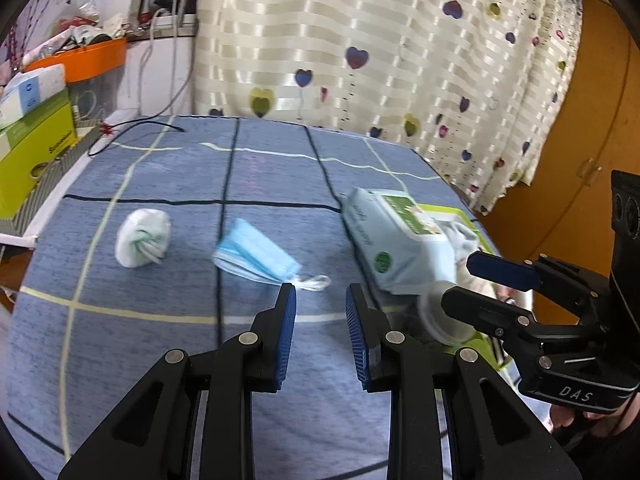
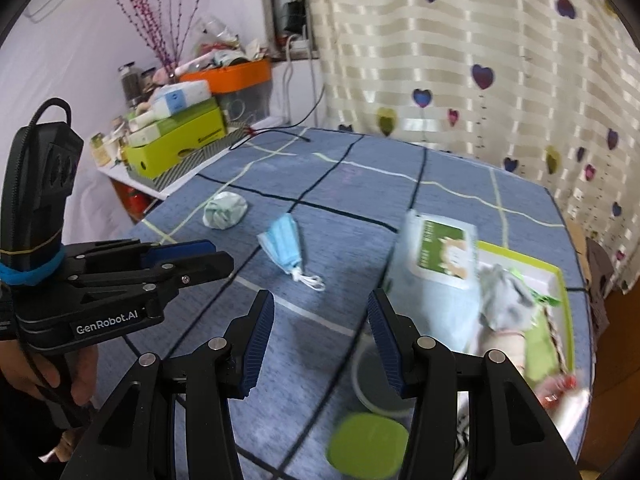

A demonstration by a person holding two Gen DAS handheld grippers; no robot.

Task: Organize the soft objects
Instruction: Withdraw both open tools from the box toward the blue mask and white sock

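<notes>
A folded blue face mask [image 1: 256, 254] lies mid-table on the blue checked cloth, also in the right wrist view [image 2: 285, 244]. A balled white-green cloth [image 1: 142, 238] lies to its left, also in the right wrist view [image 2: 225, 210]. A pale blue wet-wipes pack [image 1: 394, 236] leans on a green-rimmed tray [image 2: 554, 276] at the right that holds a grey soft item [image 2: 505, 300]. My left gripper [image 1: 320, 300] is open and empty just short of the mask. My right gripper [image 2: 320, 312] is open and empty, beside the wipes pack [image 2: 434, 276].
A clear cup [image 2: 378, 376] and a green lid [image 2: 368, 446] sit near the front edge under my right gripper. Boxes [image 1: 32, 140] and an orange tub [image 1: 92, 58] crowd a shelf at the left. A heart-patterned curtain [image 1: 380, 48] hangs behind the table.
</notes>
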